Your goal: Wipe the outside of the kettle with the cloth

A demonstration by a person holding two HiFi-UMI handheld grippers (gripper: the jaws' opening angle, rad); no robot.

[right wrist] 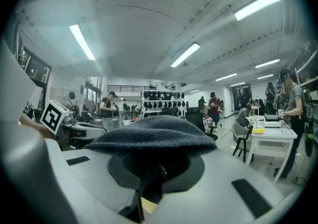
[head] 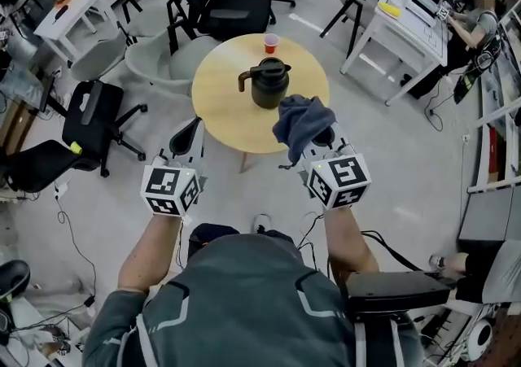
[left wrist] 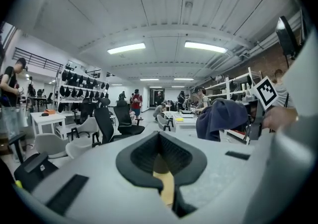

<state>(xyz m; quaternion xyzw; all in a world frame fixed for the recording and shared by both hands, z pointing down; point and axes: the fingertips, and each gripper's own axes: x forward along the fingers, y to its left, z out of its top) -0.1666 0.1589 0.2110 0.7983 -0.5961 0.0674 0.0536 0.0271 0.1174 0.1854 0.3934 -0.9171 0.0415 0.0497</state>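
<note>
A black kettle (head: 269,83) with a side handle stands on the round wooden table (head: 224,101), ahead of both grippers and apart from them. My right gripper (head: 316,142) is shut on a dark blue cloth (head: 303,124), which bunches up over its jaws just short of the table's near edge. The cloth (right wrist: 154,133) fills the middle of the right gripper view and hides that gripper's (right wrist: 149,173) fingertips. To the left of the table my left gripper (head: 189,139) is shut with nothing in it. In the left gripper view that gripper's (left wrist: 160,156) jaws meet, and the cloth (left wrist: 221,117) shows at the right.
A red cup (head: 271,42) stands on the table behind the kettle. Black office chairs (head: 94,121) and grey chairs (head: 159,56) ring the table's left and back. White desks (head: 403,19) stand at the right, with a seated person (head: 480,24). Cables (head: 69,235) trail on the floor.
</note>
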